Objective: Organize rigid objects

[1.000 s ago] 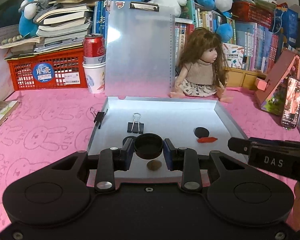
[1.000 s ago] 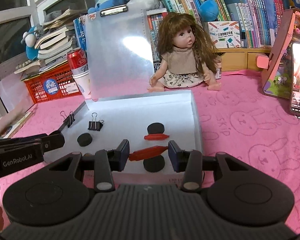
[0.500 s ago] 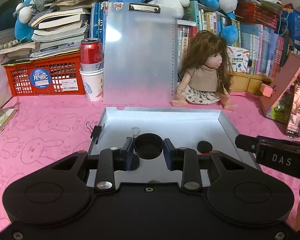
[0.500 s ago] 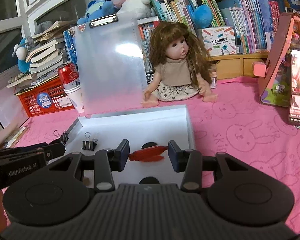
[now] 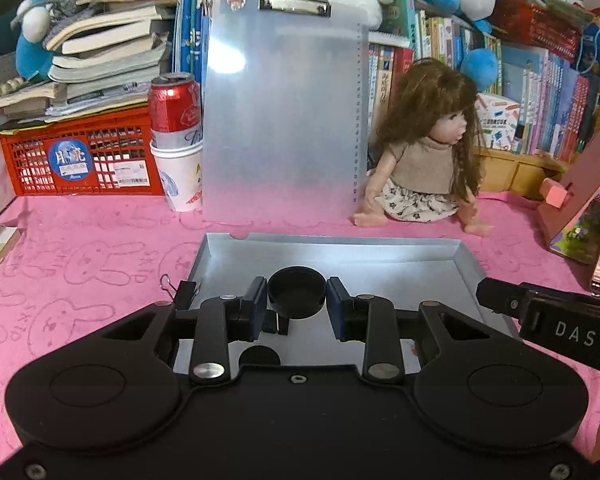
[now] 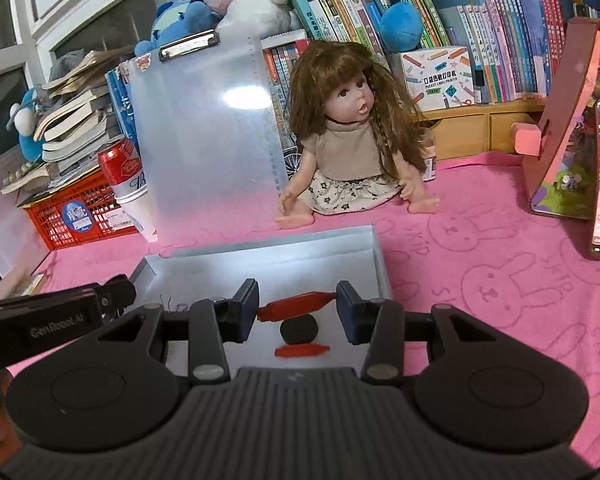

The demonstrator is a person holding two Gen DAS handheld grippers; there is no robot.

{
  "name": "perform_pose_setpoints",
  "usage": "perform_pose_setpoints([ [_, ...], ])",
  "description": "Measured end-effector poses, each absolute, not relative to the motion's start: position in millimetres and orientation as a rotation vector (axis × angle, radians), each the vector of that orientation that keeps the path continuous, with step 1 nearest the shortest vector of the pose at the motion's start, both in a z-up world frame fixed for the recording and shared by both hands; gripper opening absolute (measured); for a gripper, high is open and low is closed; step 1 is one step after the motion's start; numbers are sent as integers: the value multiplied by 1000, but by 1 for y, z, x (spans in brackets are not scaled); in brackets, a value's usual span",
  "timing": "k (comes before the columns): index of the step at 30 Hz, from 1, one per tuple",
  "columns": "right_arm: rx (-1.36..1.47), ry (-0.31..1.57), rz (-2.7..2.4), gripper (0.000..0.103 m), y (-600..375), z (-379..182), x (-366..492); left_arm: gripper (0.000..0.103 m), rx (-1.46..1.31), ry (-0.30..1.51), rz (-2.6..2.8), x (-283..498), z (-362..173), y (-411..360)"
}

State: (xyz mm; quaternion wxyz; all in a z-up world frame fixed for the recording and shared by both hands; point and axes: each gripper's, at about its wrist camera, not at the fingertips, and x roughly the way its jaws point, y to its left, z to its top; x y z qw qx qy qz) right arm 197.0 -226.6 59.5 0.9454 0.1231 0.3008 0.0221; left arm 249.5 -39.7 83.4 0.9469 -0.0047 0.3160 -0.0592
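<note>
cloth [image 5: 100,232]: pink, faint rabbit outlines | tray [image 5: 466,264]: silver-grey | cap [image 5: 297,291]: black | stick [image 6: 296,307]: red | crate [image 5: 80,160] left of tray: red, blue round sticker | can [image 5: 174,110]: red | doll [image 5: 424,160] behind tray: brown hair, beige top, flowered skirt

You see a pink terry cloth [image 5: 80,240] with embossed rabbits, a matt silvery metal tray [image 5: 380,256], a frosted plastic clipboard [image 5: 280,112] with a shiny metal clip, and a matt black cap [image 5: 297,291].
</note>
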Motion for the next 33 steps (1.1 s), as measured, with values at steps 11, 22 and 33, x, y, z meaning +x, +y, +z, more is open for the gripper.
perform_pose_setpoints([
  [11, 302, 705, 39, 47, -228, 50, 245, 31, 10, 686, -154, 302, 74, -47],
  [22, 300, 790, 35, 47, -225, 26, 285, 31, -7, 761, -142, 347, 43, -33],
  [33, 240, 851, 40, 47, -215, 9, 304, 31, 16, 808, -136, 356, 19, -30],
])
